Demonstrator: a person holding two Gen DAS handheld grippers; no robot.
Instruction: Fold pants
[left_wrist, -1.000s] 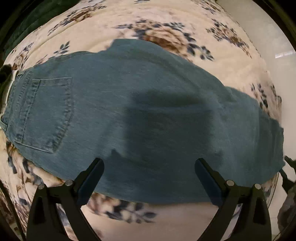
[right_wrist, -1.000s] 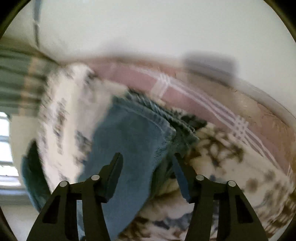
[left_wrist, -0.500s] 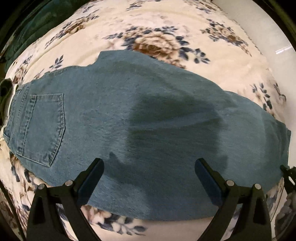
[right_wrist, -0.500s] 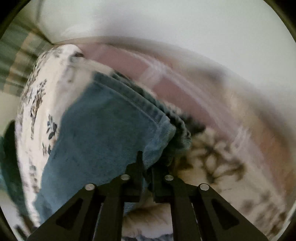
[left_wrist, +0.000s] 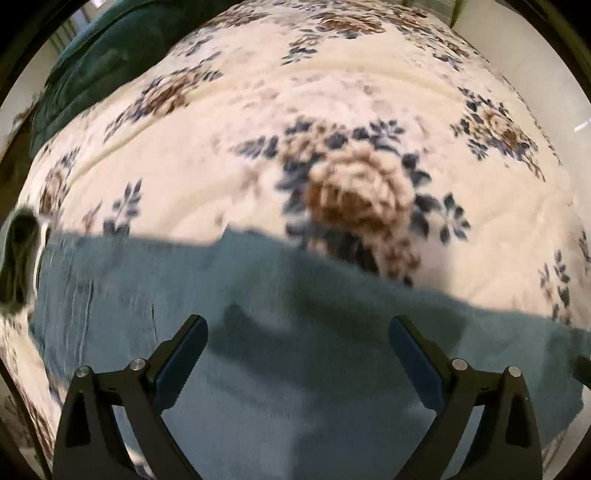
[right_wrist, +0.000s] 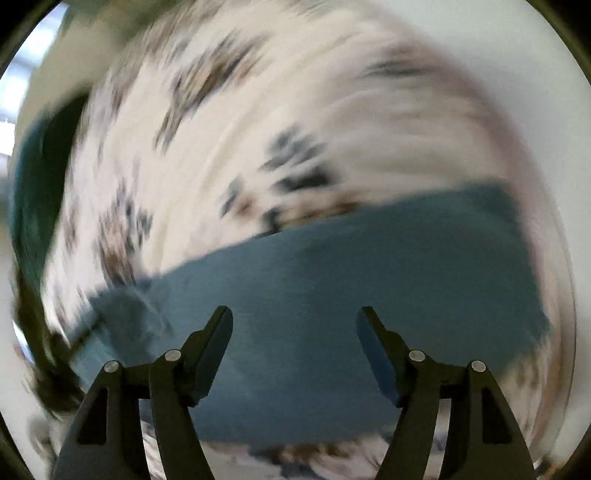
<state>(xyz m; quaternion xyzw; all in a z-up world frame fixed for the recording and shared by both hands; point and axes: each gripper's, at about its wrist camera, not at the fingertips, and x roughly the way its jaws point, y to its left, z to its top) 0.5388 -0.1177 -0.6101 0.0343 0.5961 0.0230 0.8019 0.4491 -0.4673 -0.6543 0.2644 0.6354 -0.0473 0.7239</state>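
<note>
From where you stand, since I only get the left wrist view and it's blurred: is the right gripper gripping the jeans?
Observer: No. The right gripper is open, jaws spread above the jeans, nothing between them.
Operator: Are the jeans bunched under it?
Observer: Mostly flat there; the denim lies as a smooth band across the floral blanket, with one rumpled spot at the band's left end.
Operator: Anything beyond the blanket on that side?
Observer: A plain white wall rises past the blanket's far edge.
</note>
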